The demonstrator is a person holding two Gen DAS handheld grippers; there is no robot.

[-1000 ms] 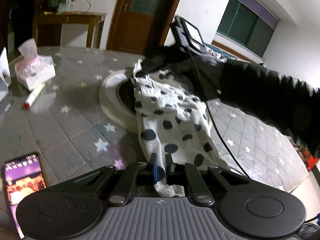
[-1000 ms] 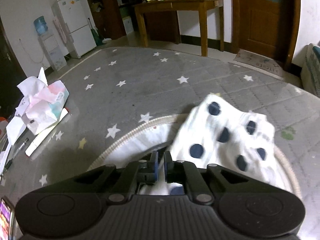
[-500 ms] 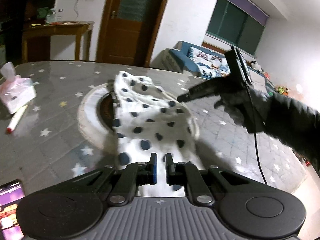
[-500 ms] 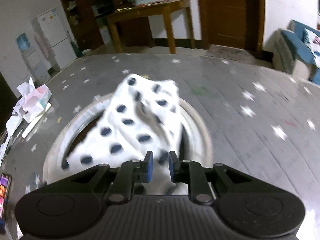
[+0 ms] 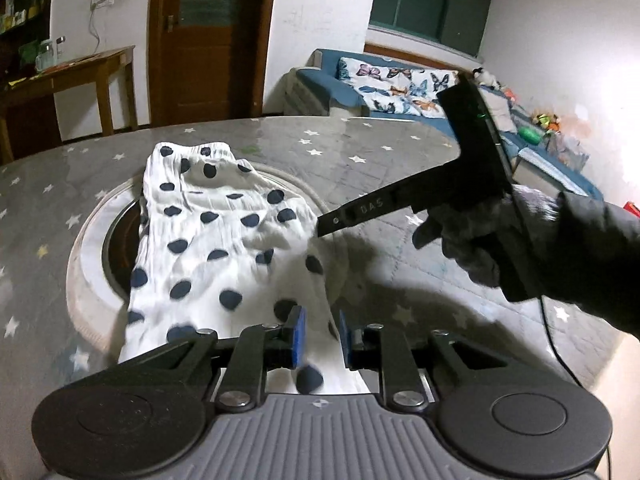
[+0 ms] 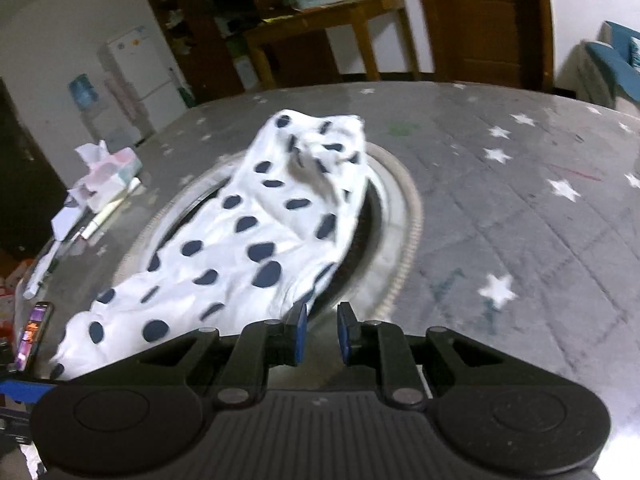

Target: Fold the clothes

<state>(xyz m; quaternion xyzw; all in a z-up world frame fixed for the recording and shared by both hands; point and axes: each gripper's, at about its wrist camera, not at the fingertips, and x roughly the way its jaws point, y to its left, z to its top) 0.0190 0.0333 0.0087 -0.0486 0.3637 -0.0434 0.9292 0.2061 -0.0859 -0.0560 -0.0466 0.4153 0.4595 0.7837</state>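
Between the opening left hand-held gripper [image 5: 322, 334] pads lies polka-dot cloth [image 5: 216, 240].

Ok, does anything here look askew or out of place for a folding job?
Yes. The polka-dot garment lies rumpled, not flat, draped over the round recessed ring in the table, sagging across its opening. The left gripper is opening with cloth between its pads; the right gripper is open with nothing between its pads.

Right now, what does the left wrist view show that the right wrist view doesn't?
Only the left wrist view shows the right gripper from outside, its gloved hand, and the butterfly sofa. Only the right wrist view shows the tissue pack, phone and fridge. Both show the polka-dot garment lying over the round ring on the star-patterned table.
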